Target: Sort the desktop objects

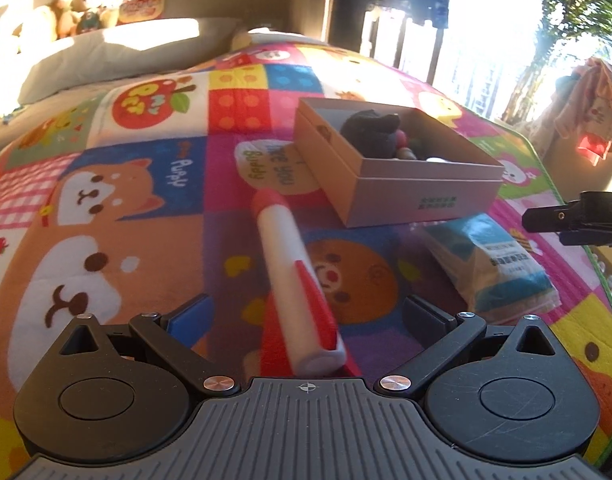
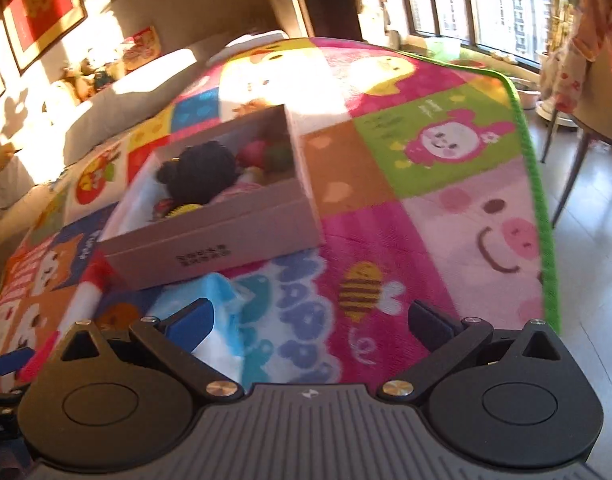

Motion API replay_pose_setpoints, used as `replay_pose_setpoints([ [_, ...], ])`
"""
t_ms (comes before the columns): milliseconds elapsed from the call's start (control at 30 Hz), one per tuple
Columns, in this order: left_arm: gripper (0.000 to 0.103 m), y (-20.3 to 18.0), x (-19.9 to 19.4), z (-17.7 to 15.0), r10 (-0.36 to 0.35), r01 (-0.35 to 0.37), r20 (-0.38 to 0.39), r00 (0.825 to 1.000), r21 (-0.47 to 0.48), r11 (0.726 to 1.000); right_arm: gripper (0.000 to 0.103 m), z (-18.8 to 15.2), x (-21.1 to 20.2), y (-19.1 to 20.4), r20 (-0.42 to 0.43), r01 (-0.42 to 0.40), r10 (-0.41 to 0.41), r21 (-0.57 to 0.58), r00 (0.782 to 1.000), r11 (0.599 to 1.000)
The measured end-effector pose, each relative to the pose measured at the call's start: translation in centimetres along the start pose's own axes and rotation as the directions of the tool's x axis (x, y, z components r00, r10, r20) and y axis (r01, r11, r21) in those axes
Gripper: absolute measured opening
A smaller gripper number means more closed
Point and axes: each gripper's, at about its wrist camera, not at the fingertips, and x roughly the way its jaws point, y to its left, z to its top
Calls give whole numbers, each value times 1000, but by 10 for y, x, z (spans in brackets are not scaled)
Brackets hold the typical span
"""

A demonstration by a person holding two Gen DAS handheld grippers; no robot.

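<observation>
Left gripper [image 1: 303,316] with jaws spread wide and empty, poised over the red-and-white marker [image 1: 293,280]; the marker lies flat on the patterned play mat [image 1: 145,240], its near end between the two fingers but touching neither; its far, red-capped end points toward the open cardboard box [image 1: 402,184]. The box already holds a dark plush toy [image 1: 372,132] and a few small coloured items, too blurred to identify. A blue-and-white packet [image 1: 494,264] lies on the mat just beside the box's near corner. Right gripper [image 2: 310,320] likewise spread and holding nothing, hovering above the packet's edge and the mat. Step in hand, as judged: approach to the marker, grasp not yet made. The next move calls for lowering the left fingers either side of the barrel, closing across its width; then a lift and carry to the box; the round barrel may roll if nudged by one finger first.
</observation>
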Motion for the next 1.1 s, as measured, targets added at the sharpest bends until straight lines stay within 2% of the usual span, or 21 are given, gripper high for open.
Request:
replay_pose_setpoints([
  [100,103,3,-1,1,4,-5,-6,1000,-20,1000,103,0,8,34,-36,-104,101,-86,994,991],
  [233,102,5,-6,5,25,-24,11,1000,-16,1000,102,-7,27,67,-68,-116,105,-170,992,979],
  [300,101,6,-7,11,12,-11,16,1000,-22,1000,87,-10,32,77,-80,-99,83,-220,993,970],
  [367,87,6,-4,18,-1,2,13,1000,-34,999,53,-12,37,83,-94,-45,21,-264,995,963],
  [433,82,3,3,25,13,-13,5,1000,-30,999,52,-10,36,78,-106,-48,23,-241,994,969],
  [500,82,-3,12,27,38,-38,-2,999,3,999,52,-8,27,73,-106,-56,33,-225,994,973],
  [600,82,-11,24,27,21,-20,-30,999,47,999,52,-8,10,67,-97,-72,52,-216,994,974],
  [700,74,-17,34,21,36,-31,-46,998,92,995,52,-7,-7,60,-103,-105,85,-204,991,973],
  [733,68,-17,35,19,44,-39,-43,998,102,994,52,-6,-11,57,-110,-118,98,-195,989,974],
  [767,54,-18,35,16,53,-48,-37,998,114,992,52,-5,-15,54,-126,-142,120,-178,985,974],
  [833,38,-17,31,12,67,-62,-37,997,128,990,52,-2,-21,45,-166,-209,190,-105,968,972],
  [867,35,-16,27,11,60,-56,-35,998,126,990,52,-1,-24,40,-174,-231,215,-76,961,970],
  [900,35,-15,21,10,54,-50,-28,998,124,991,52,0,-28,37,-172,-244,231,-54,957,968],
  [967,34,-15,4,12,51,-52,6,999,127,991,52,1,-39,32,-135,-225,215,-58,967,973],
  [1033,33,-18,-15,22,33,-43,65,997,150,988,52,4,-52,27,-82,-202,196,-81,977,976],
  [1100,32,-27,-29,41,24,-50,134,991,197,979,52,11,-66,20,-36,-209,206,-75,978,975],
])
